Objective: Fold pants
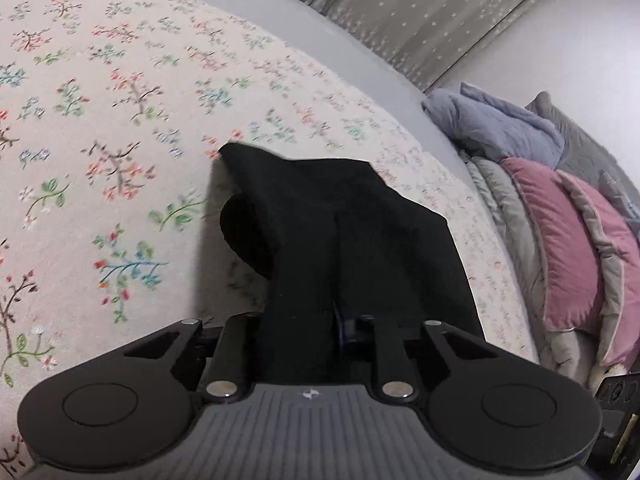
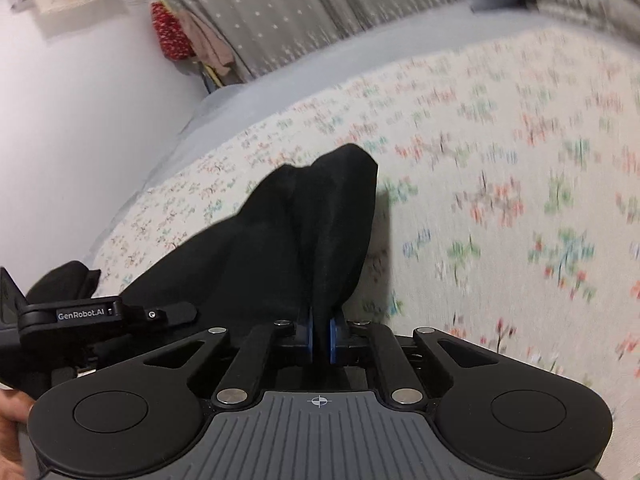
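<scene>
Both grippers, left gripper (image 1: 336,320) and right gripper (image 2: 320,336), jaws pinching the black pants (image 1: 344,224) lifted above the floral bedspread (image 1: 120,120) — best keep both edges level and taut while laying them over

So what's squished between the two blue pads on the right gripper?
A bunch of the black pants, pinched between the right gripper's blue pads. The right wrist view shows it.

Readable text
"GenRobot.AI" is printed in white on the left gripper (image 2: 108,314), seen in the right wrist view.
</scene>
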Motion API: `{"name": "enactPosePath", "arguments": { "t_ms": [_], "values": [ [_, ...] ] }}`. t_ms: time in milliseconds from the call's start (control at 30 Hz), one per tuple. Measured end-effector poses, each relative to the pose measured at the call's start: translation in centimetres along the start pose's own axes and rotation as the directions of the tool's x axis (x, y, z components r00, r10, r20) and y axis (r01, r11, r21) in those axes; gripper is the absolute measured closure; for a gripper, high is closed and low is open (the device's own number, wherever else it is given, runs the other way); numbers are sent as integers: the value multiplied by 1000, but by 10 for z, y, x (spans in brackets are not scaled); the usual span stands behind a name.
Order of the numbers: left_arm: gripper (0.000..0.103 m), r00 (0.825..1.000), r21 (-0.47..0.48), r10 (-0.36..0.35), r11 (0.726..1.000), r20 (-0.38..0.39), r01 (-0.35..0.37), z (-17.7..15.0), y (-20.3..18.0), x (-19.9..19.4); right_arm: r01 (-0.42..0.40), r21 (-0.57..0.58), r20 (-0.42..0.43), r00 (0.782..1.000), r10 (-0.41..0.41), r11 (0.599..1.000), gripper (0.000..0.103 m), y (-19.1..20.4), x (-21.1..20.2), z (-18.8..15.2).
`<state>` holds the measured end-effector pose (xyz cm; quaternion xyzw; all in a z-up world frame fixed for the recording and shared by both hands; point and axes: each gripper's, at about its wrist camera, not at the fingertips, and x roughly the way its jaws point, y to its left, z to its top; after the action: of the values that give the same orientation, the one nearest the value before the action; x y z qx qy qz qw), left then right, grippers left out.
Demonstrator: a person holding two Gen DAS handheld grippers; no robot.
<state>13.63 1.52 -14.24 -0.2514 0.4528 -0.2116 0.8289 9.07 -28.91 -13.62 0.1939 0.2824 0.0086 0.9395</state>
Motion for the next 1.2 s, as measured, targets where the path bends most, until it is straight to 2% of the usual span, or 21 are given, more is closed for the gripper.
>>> {"name": "enactPosePath", "arguments": {
  "t_ms": [200,300,400,467,500,533,633,733,833,933,1067,1133,1200],
  "values": [
    [77,994,8,-63,998,90,62,27,-16,-8,-2,-72,66,998,7,997,95,9,-11,34],
    [77,991,-1,-70,998,116,71,43,-22,0,-23,-72,85,996,29,997,95,9,-7,58],
    [76,994,-28,-46,998,96,49,48,-17,21,-48,-59,71,996,53,997,95,1,7,77],
    [76,999,-46,-9,999,43,11,45,-10,44,-49,-43,41,998,50,998,95,-8,23,83],
    [73,1000,-50,12,999,8,-11,43,-6,57,-39,-30,13,999,39,999,95,-16,35,84],
    [63,999,-44,34,998,-5,-34,40,-4,67,-22,-17,-14,1000,22,1000,95,-24,47,83],
    [59,999,-15,39,999,3,-39,39,-5,75,31,16,-86,996,-29,999,92,-49,79,71],
    [54,998,-10,55,998,5,-55,41,-6,72,-2,70,-77,997,8,998,92,-63,80,69],
    [46,996,9,89,996,31,-90,40,-5,64,6,70,-69,998,-2,998,86,-63,73,70],
    [46,992,-17,111,994,67,-110,45,0,50,31,74,-52,998,-27,997,80,-65,63,71],
    [46,969,-32,177,984,174,-174,53,0,22,107,67,-13,994,-106,992,75,-62,47,72],
    [46,962,7,170,984,215,-176,55,-11,13,147,22,31,989,-148,989,75,-52,39,73],
    [46,963,85,134,984,233,-157,53,-30,12,173,-34,88,982,-169,984,75,-38,28,74]
  ]
}}
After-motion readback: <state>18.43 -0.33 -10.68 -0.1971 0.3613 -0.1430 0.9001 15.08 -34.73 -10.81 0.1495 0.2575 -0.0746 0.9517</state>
